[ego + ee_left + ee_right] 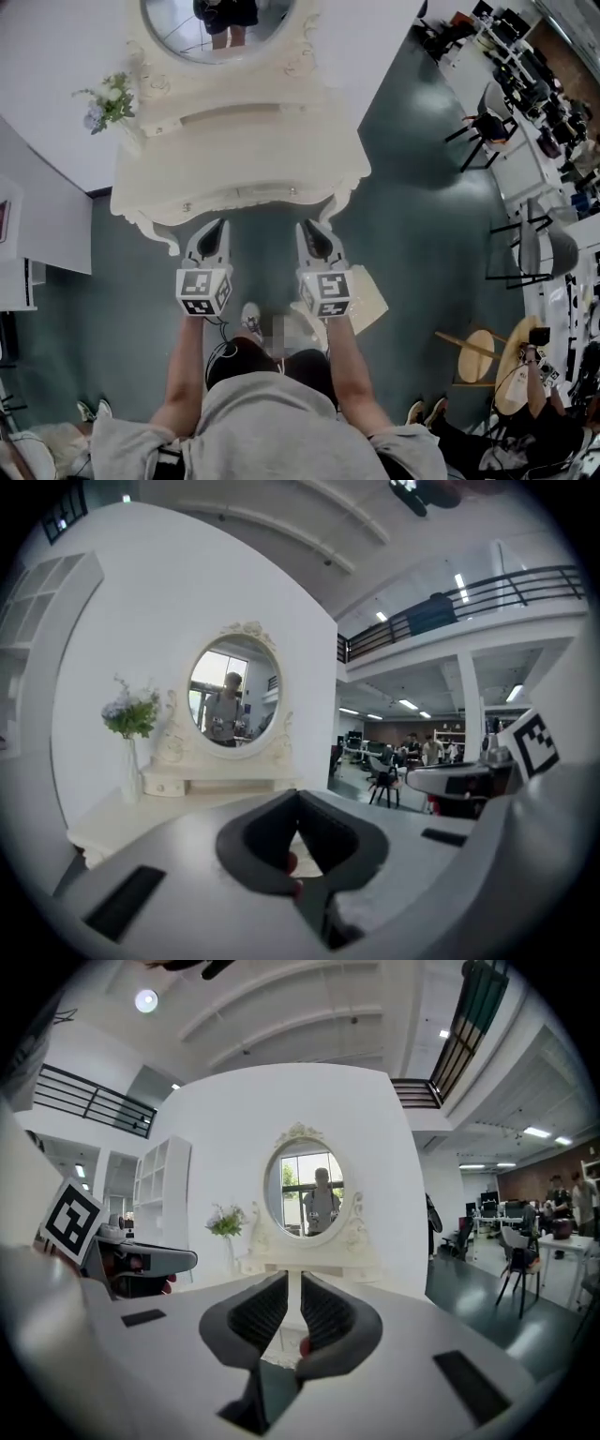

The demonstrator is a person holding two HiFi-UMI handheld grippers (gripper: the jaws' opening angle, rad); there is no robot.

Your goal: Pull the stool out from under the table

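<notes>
The person stands facing the table, both forearms stretched forward. The left hand-held gripper is closed, its jaw tips meeting with nothing between them. The right hand-held gripper is almost closed: a thin slit remains between its pads, and nothing is in it. The two are level with each other and a little apart, tips towards twelve o'clock, just short of the table's carved front edge.

At about three o'clock from the right gripper, partly hidden by it and the forearm, a pale cream seat with a squared corner stands on the green floor. This looks to be the stool, clear of the table front.

Beyond lies the cream table, scalloped and ornate. At its back, at twelve o'clock, stands the oval mirror. A vase of flowers stands at ten o'clock, on the table's left end. Chairs and desks fill the room from two to four o'clock.
</notes>
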